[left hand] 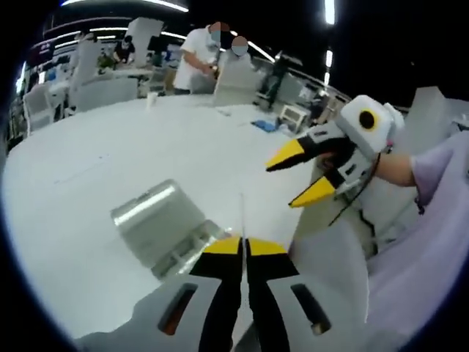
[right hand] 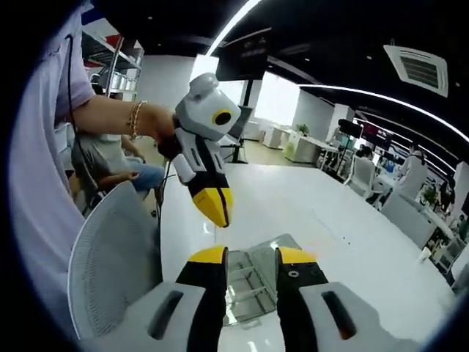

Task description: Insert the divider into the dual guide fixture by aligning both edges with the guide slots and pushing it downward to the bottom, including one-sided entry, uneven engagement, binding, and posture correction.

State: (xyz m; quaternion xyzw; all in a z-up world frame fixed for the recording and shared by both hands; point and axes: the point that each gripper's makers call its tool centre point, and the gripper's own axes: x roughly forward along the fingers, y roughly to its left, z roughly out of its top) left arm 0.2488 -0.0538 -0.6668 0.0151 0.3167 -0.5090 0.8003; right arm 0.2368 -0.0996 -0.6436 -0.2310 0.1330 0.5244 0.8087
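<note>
**Both grippers aloft over the fixture; insertion not yet begun**

My left gripper [left hand: 244,246] has its yellow-tipped jaws closed together. A very thin pale edge seems to rise from between the tips in the left gripper view; it may be the clear sheet divider [left hand: 242,216], but I cannot confirm that the jaws are clamped on it. My right gripper [right hand: 253,258] has its jaws apart with nothing between them, and it hangs above the fixture.

The translucent grey, box-shaped dual guide fixture [left hand: 165,227] rests on the broad white table [left hand: 88,176], just beyond my left jaws. In the right gripper view its ribbed interior [right hand: 253,282] shows between my open right jaws (the slots themselves are too small to make out). Neither gripper touches it.

Assessment: I judge the step in hand to be the approach and alignment before entry. No part of the divider appears engaged in the guides. The next move calls for bringing the sheet square over both slots, edges level, with the right jaws free to steady the fixture or correct tilt. Risk: one edge entering first, and binding.

A grey mesh chair back [right hand: 110,257] stands at the table's edge.
</note>
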